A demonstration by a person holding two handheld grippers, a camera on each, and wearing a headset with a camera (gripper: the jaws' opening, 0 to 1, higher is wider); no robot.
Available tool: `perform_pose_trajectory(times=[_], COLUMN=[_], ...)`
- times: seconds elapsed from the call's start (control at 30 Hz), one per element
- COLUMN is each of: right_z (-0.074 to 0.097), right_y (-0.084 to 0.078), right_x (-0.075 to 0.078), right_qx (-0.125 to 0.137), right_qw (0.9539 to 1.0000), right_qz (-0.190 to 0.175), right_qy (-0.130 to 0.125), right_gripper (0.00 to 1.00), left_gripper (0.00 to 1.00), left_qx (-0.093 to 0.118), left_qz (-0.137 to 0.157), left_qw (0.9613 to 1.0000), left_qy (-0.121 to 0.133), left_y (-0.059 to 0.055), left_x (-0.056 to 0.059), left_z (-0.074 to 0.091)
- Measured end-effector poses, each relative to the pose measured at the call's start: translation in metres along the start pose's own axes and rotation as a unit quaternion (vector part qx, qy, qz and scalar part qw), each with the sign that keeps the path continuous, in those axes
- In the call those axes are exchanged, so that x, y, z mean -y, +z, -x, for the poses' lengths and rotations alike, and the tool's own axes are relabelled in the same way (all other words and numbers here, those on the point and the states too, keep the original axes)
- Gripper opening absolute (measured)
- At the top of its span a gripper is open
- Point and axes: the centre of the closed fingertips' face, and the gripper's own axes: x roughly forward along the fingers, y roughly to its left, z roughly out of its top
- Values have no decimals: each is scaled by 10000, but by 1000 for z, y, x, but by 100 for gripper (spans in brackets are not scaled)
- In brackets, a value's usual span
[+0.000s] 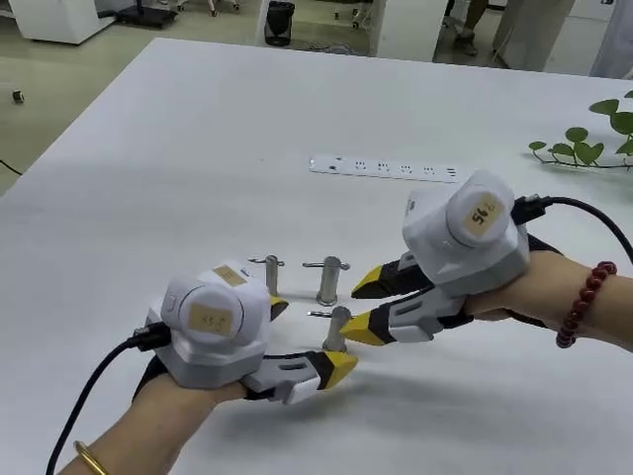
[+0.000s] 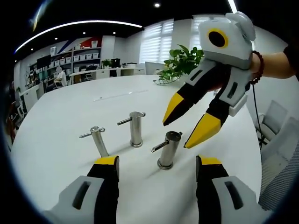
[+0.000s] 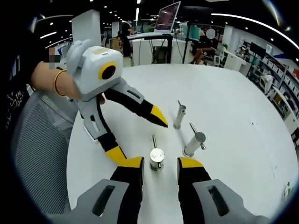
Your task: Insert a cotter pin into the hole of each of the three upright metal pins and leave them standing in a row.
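Right gripper point(image 1: 353, 313) jaws spread, empty; left gripper point(image 3: 141, 142) spread, empty too. Nearest metal pin point(image 2: 169, 149) upright, dead ahead between right tips, cotter pin point(image 2: 159, 146) horizontal through it. Sits closer to person than other two pins point(image 2: 136, 129) point(image 2: 99, 140), off their line; right hand seemingly nearer.

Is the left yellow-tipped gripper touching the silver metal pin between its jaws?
Apart. Left gripper view: white table shows between the pin and the left gripper.

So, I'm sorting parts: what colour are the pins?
Silvery metal pins, clearest in the left gripper view.
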Motion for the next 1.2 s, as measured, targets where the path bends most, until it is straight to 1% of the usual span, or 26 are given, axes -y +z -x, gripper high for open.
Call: perform_pose_trajectory(times=[0.17,0.23,0.3,0.4,0.5,0.57,0.7,0.8,0.9,1.03,1.1,1.2], right_z=[-4,-7,-8,-11,-13,-15,-17,-18,-19,-21,-22,-23], right_y=[2,2,1,1,0,0,1,1,0,-1,-1,-4], right_x=[-4,-5,-6,-6,-6,-6,-6,-5,-5,-6,-6,-6], right_qx=[31,21,-19,-12,-20,-31,4,-15,-7,-43,-41,-105], right_qw=[9999,10000,10000,10000,10000,10000,9999,9999,9997,9998,9998,9999], right_qz=[-105,-52,42,1,-26,-10,-94,-61,-175,-114,-112,-26], right_qy=[59,39,14,43,54,63,117,103,149,148,155,120], right_gripper=[23,23,23,22,22,21,20,19,17,15,14,12], left_gripper=[72,75,77,80,82,86,90,94,98,99,99,99], left_qx=[-25,6,57,70,79,111,193,276,276,158,165,183], left_qz=[-13,-17,-82,-114,-113,-140,-199,-163,-228,-371,-367,-360], left_qw=[9999,10000,9999,9999,9999,9998,9995,9994,9992,9991,9991,9991], left_qy=[107,95,71,61,96,100,128,158,156,117,107,126], left_y=[0,3,6,8,8,10,16,19,19,15,15,16], left_x=[-5,-5,-3,-2,-4,-5,-7,-9,-11,-11,-12,-13], left_z=[9,13,18,23,29,32,36,37,37,38,38,39])
